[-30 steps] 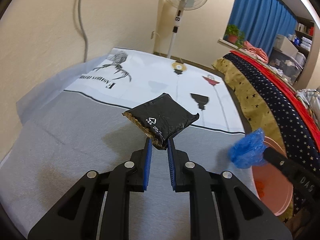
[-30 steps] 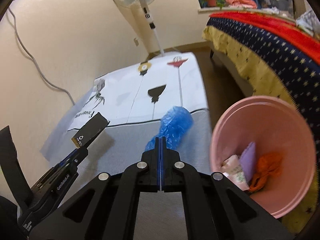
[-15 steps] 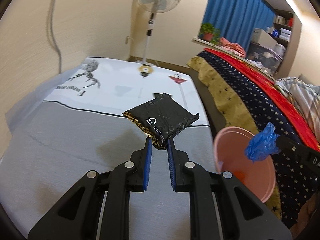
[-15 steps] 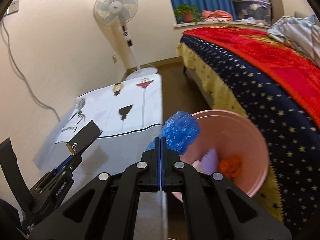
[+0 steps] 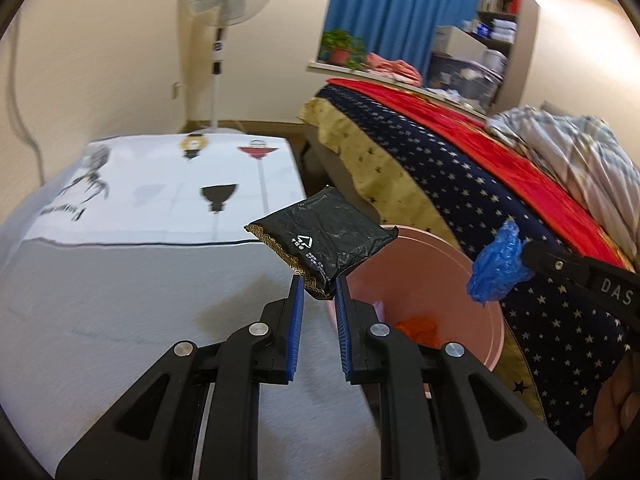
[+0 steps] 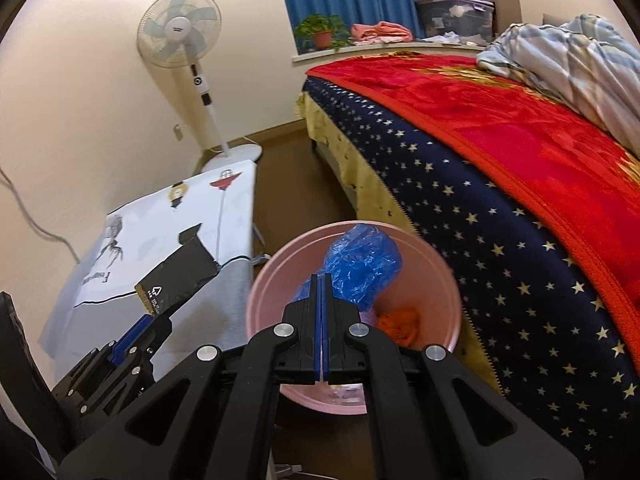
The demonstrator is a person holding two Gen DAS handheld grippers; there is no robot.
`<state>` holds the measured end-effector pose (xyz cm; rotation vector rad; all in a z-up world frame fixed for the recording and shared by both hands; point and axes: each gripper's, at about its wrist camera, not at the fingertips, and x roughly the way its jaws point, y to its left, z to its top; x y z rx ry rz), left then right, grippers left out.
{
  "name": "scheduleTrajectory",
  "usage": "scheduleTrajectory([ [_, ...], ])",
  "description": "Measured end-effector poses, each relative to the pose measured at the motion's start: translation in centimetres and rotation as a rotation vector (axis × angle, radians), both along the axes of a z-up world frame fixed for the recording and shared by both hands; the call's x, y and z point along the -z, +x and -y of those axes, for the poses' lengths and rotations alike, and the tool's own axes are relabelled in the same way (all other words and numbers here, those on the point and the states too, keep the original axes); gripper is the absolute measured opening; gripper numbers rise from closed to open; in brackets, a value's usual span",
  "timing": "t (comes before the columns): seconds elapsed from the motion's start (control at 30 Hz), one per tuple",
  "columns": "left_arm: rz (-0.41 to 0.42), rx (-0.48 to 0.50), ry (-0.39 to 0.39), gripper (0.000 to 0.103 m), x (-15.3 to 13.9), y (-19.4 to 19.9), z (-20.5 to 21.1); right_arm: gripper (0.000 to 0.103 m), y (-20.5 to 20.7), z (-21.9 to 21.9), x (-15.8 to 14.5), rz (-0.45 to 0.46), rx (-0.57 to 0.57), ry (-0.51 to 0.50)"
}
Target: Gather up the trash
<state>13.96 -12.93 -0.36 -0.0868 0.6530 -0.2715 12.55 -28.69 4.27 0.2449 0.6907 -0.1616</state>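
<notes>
**Holding two bits of trash over the pink bin**

Pointing forward and down, the left gripper (image 5: 318, 280) reaches out past the edge of the table (image 5: 120, 300). Its two blue pads sit a little way apart and pinch one corner of a black wrapper (image 5: 320, 240). The wrapper sticks up and away from the pads, tilted, with its far end in the air. It hangs just over the near rim of the pink bin (image 5: 440, 264), which stands on the floor between the table and the bed (image 5: 460, 168).

The right gripper (image 6: 322, 280) also tips down, right above the open bin. Its pads are pressed tight together and nip a crumpled blue plastic bag (image 6: 360, 260). The bag puffs out past the tips and hangs over the middle of the bin. Down inside the bin lies something orange (image 6: 398, 322).

From the right side, the left gripper shows low and to the left, with the wrapper close to the bin's rim.
</notes>
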Motion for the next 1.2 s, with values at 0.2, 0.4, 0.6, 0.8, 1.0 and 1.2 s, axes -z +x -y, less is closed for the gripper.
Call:
scheduleTrajectory([
  [0.2, 0.009, 0.065, 0.034, 0.016, 0.7, 1.0, 2.2, 0.000, 0.6, 1.4, 1.3, -0.041, 0.056, -0.018],
  [0.4, -0.008, 0.110, 0.042, 0.016, 1.6, 1.8, 3.6, 0.000, 1.0, 2.0, 2.2, -0.058, 0.081, -0.025],
  [0.6, -0.050, 0.141, 0.010, 0.028, 2.6, 2.5, 3.8, 0.012, 0.9, 2.9, 2.6, -0.070, 0.171, -0.053],
  [0.8, -0.060, 0.130, 0.034, 0.042, 2.8, 2.3, 3.4, 0.054, 0.5, 3.1, 2.3, -0.052, 0.192, -0.035],
  [1.0, -0.047, 0.096, 0.033, 0.042, 1.7, 1.5, 1.6, 0.058, -0.1, 2.3, 1.3, -0.033, 0.176, -0.039],
  [1.2, -0.034, 0.057, 0.048, 0.053, 0.5, -0.5, -0.6, 0.080, -1.7, 0.1, -1.0, 0.009, 0.127, -0.077],
])
